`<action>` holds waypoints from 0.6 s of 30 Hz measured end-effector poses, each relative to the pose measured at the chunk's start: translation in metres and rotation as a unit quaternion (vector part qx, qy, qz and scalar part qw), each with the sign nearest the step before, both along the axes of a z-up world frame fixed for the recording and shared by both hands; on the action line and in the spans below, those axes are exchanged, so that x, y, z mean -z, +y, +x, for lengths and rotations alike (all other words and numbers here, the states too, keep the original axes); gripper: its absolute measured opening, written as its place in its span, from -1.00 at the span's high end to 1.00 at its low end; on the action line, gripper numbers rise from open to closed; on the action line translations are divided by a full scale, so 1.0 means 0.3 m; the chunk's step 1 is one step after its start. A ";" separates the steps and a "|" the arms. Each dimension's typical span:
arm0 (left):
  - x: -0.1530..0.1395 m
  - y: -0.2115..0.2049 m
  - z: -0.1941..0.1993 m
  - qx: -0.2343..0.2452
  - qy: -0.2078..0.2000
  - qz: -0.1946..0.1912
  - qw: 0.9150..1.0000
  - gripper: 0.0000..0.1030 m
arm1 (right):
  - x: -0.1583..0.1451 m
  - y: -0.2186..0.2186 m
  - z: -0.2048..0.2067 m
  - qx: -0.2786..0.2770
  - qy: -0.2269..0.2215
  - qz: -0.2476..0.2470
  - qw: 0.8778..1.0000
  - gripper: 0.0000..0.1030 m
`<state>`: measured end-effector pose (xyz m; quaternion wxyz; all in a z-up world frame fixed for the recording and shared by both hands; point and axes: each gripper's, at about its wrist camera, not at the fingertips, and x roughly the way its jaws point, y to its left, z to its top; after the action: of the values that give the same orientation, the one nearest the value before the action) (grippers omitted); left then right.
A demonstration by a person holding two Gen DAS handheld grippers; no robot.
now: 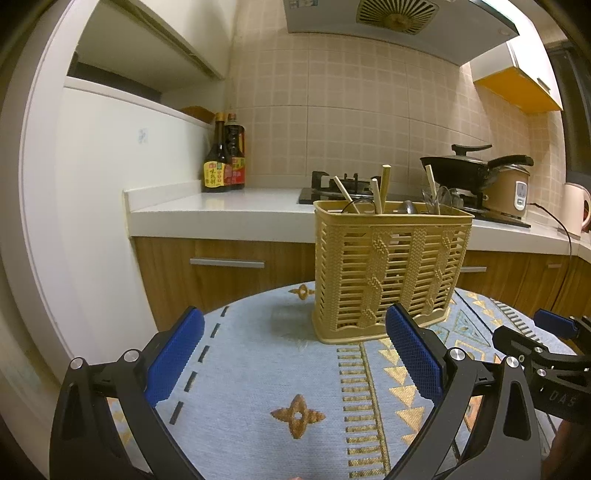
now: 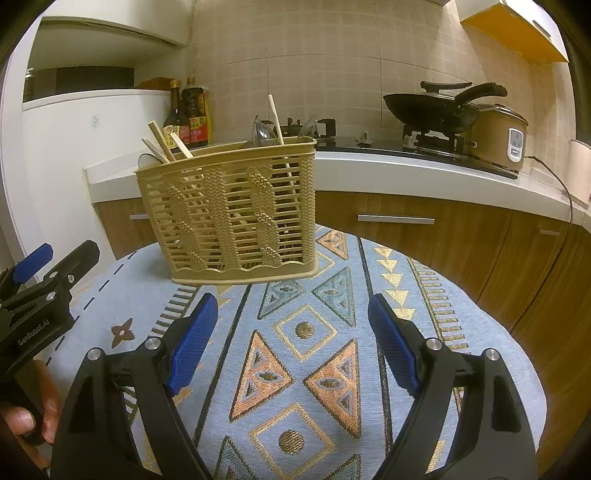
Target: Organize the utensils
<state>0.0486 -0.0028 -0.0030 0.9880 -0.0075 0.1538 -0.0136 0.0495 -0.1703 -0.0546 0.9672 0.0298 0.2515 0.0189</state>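
Near the bench's (image 2: 480,314) far edge stands a basket (image 2: 229,214) of chopsticks (image 2: 275,118), both tongs, left (image 1: 291,354) and right (image 2: 291,343), spread wide, holding nothing.

A home kitchen is shown. A white countertop (image 1: 229,210) is set over wooden cabinets (image 2: 424,229) with metal handles, and the wall behind is tiled in beige. A gas stove (image 2: 424,142) carries a black wok (image 2: 428,107), beside which a rice cooker (image 2: 498,136) is plugged in. Sauce bottles (image 1: 223,158) are stood in the corner, and a range hood (image 1: 399,18) is mounted overhead.
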 end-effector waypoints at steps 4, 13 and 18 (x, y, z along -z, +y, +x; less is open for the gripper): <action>0.000 -0.001 -0.002 0.000 0.002 0.000 1.000 -0.85 | 0.001 -0.001 0.003 0.002 0.002 0.003 1.000 -0.54; 0.000 0.002 0.000 0.001 0.001 0.000 1.000 -0.85 | -0.001 0.002 0.003 0.003 0.002 0.000 1.000 -0.54; 0.001 0.001 0.001 0.001 0.002 0.000 1.000 -0.85 | 0.001 -0.002 0.003 0.005 0.004 0.001 1.000 -0.60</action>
<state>0.0490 -0.0026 -0.0032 0.9877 -0.0077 0.1556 -0.0148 0.0503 -0.1709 -0.0549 0.9663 0.0325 0.2549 0.0141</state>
